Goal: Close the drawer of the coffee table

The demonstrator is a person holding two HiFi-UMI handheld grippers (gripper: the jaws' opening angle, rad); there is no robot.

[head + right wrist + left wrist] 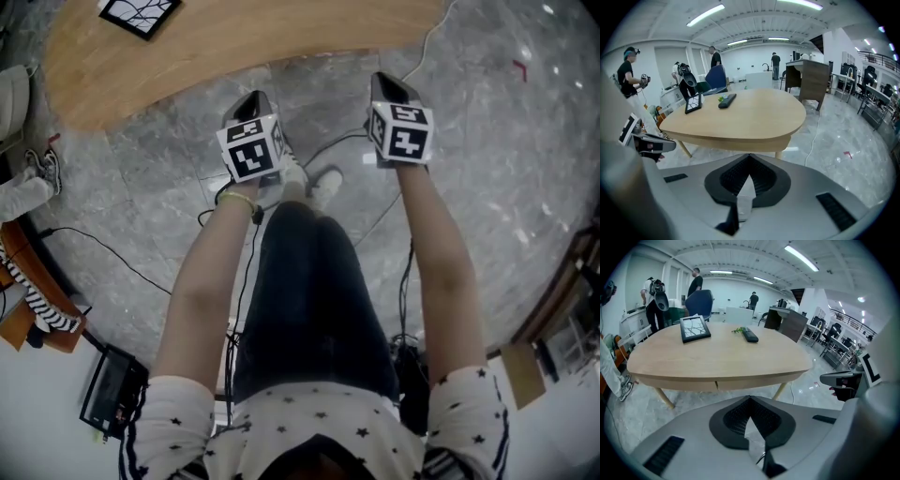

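In the head view the left gripper [251, 101] and the right gripper [389, 86] are held over the stone floor [487, 159], just short of the coffee table's [234, 47] curved edge. A framed picture [141, 13] lies on the table.

In the left gripper view the left gripper's [750, 401] jaws are pressed together with nothing between them. Beyond them, the drawer [701, 386] sits flush in the table's [717, 359] front edge, marked only by a thin seam. A remote [750, 335] lies on the table beside the framed picture [695, 328].

In the right gripper view the right gripper's [749, 159] jaws are likewise pressed together and empty, facing the table [750, 117].
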